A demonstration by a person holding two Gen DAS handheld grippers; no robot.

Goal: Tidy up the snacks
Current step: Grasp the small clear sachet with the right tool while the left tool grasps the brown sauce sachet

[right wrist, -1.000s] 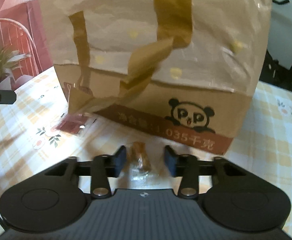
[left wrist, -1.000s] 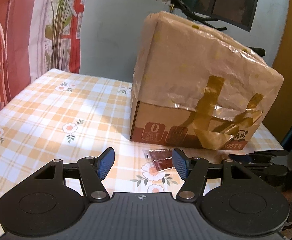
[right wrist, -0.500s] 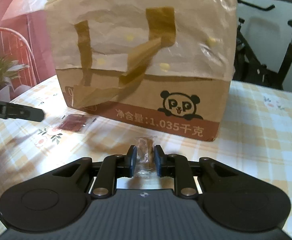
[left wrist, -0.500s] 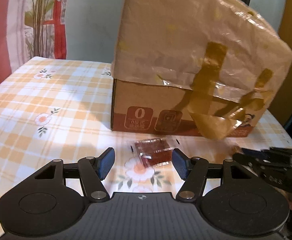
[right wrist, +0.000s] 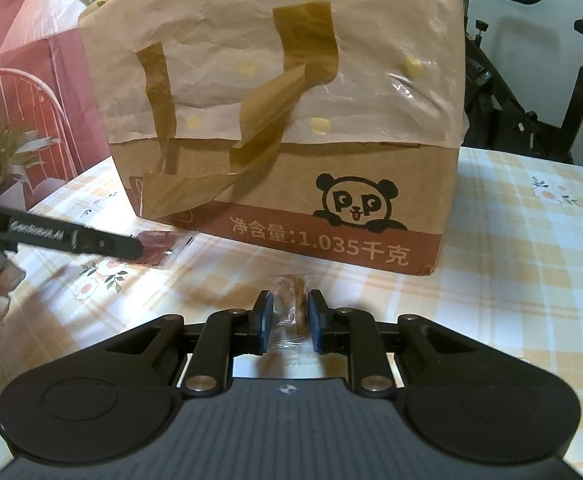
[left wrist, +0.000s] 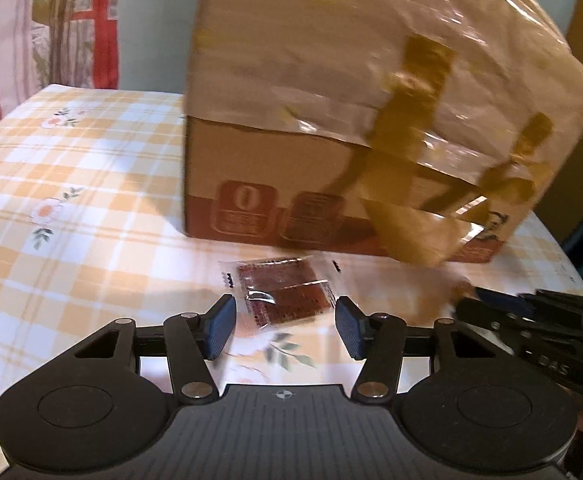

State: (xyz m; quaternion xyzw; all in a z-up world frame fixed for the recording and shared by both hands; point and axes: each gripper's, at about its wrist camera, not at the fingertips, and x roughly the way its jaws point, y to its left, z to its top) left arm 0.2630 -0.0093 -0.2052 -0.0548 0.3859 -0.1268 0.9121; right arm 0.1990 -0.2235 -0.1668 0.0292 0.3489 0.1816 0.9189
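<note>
The box (left wrist: 331,184) stands on the table (left wrist: 71,184) with a bag (right wrist: 291,60) pulled over its upper part; the flat snack packet (left wrist: 283,292) lies on the table just before the box. The left gripper (left wrist: 283,330) sits before that packet — a finger at either side; the wrapped snack (right wrist: 291,300) lies to the packet's right, between the right gripper (right wrist: 289,322) fingers.

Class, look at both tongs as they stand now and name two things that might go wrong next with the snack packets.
1. The right tongs pinch only the clear wrapper of the small brown snack; it may slip out when lifted.
2. The left tongs are open around the flat red snack packet, which lies flush on the checked tablecloth; closing may push it or snag the cloth.
</note>
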